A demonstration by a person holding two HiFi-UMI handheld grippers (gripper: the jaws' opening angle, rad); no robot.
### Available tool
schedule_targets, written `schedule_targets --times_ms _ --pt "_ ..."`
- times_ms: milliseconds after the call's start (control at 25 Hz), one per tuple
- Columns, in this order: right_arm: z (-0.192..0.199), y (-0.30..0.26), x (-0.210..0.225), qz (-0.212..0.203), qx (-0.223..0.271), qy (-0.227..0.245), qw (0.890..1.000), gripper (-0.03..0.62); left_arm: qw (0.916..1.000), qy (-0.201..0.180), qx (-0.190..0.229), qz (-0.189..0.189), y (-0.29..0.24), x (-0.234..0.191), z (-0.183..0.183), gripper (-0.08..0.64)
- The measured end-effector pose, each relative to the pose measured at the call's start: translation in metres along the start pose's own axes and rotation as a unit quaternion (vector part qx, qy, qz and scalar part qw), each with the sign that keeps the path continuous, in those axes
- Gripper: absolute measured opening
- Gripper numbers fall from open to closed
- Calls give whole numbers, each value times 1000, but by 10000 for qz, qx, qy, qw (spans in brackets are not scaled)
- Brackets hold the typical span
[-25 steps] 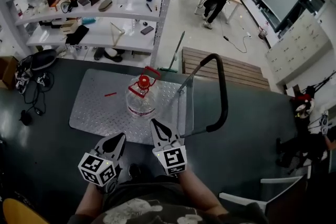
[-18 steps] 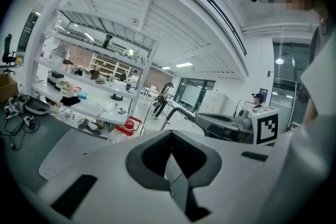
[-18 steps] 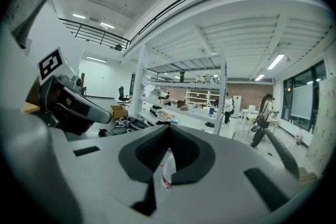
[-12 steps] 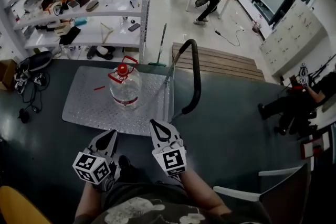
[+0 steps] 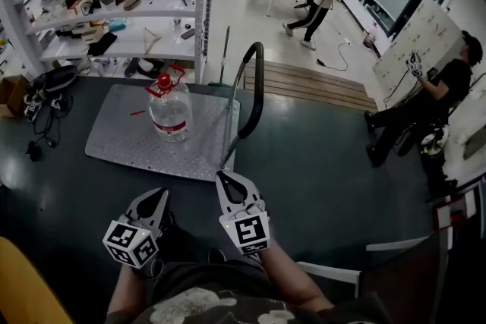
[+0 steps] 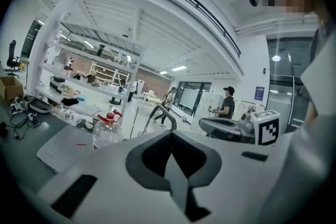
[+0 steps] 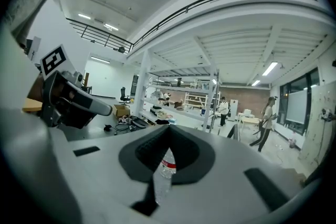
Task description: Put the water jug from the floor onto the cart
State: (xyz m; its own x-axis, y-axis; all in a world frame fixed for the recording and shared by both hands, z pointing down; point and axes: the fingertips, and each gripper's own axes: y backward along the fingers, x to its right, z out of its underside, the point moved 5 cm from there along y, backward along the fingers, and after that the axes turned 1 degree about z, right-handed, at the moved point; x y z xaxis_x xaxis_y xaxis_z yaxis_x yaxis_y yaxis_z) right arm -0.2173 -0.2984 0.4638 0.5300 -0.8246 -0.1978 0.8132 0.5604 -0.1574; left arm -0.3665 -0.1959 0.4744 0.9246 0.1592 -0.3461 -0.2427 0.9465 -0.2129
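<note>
The left gripper (image 5: 157,199) and right gripper (image 5: 226,181) both have jaws pressed together, empty, near the person. The jug (image 5: 168,110) stands farther off on the cart (image 5: 114,144).

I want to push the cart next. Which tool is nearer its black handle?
Right. The right tool points at the foot of the handle, close in front of it; the left tool is off to the handle's left, facing the cart deck's near edge.
</note>
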Motion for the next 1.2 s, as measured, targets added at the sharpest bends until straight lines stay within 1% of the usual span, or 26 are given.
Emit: schedule_targets --times_ms 200,320,480,600,760,880,1000,1200 --pt "8 45 -5 33 -16 -162 9999 -9 10000 67 -32 -34 24 39 17 8" --pt "8 64 -11 165 11 -214 9996 -9 10000 47 -57 40 36 54 24 8" --pt "10 89 -30 266 -74 -256 9993 -9 9998 3 -98 191 56 71 33 8" --pt "8 105 -51 297 -130 -235 9992 -9 9996 -48 -34 291 79 81 35 8" --pt "5 126 -91 258 -167 -107 9995 -9 9994 -53 64 322 121 91 44 8" --pt "8 147 -121 257 -262 -65 9993 -9 9996 20 16 295 153 98 61 8" --pt "12 165 -148 203 -397 -118 9989 -9 9995 136 -87 256 184 103 78 8" --pt "21 192 -177 146 -510 -45 9986 -9 9995 274 -95 146 223 114 105 8"
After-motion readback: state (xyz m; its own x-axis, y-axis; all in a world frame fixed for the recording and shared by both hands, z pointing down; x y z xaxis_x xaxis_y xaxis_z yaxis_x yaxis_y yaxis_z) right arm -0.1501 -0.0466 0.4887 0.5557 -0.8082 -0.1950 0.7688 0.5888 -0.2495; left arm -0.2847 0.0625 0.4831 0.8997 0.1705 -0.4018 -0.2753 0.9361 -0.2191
